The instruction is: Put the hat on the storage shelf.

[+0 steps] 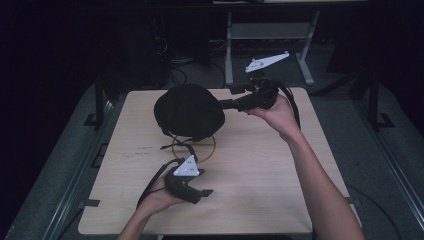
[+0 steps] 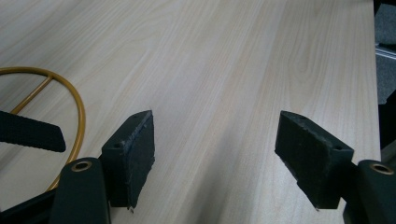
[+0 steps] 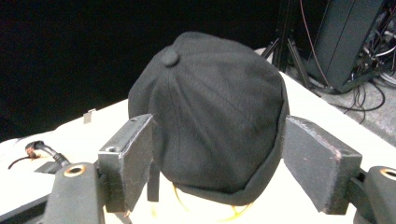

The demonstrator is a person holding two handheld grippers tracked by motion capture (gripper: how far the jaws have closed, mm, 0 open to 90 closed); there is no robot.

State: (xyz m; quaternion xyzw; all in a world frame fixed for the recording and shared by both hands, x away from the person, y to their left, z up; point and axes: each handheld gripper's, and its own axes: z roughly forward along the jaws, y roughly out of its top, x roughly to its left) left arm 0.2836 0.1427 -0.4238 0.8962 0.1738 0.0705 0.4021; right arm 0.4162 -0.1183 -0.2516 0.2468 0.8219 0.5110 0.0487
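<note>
Take the black fabric cap [image 1: 189, 111] with the button on its crown as your landmark: it sits on a yellow wire ring stand [image 1: 195, 148] toward the far side of the pale wooden table [image 1: 260, 175], roughly at the middle of the table's width.

Nearer to you than the cap and a little to its left, your left gripper [image 1: 200, 192] rests low over the table in your left hand [image 1: 157, 199], its grey three-cornered plate on top. In the left gripper view its two black pads [image 2: 135, 154] stand spread wide apart with bare wood between them, pinching nothing. The yellow ring of the stand curves along the left edge of that view, well clear of the pads, and a black strap end [image 2: 30, 133] lies across it.

Directly below the cap in the high view, the stand's ring shows on the wood, with a thin black strap [image 1: 177, 146] hanging from the cap's rim toward it.

To the right of the cap, your right gripper [image 1: 226, 104] comes in level from your right hand [image 1: 277, 112], its tips just beside the cap's right edge. In the right gripper view its pads [image 3: 133, 158] are spread, one on each side of the cap's lower rim; whether the pads touch the fabric cannot be told, and they do not squeeze it
</note>
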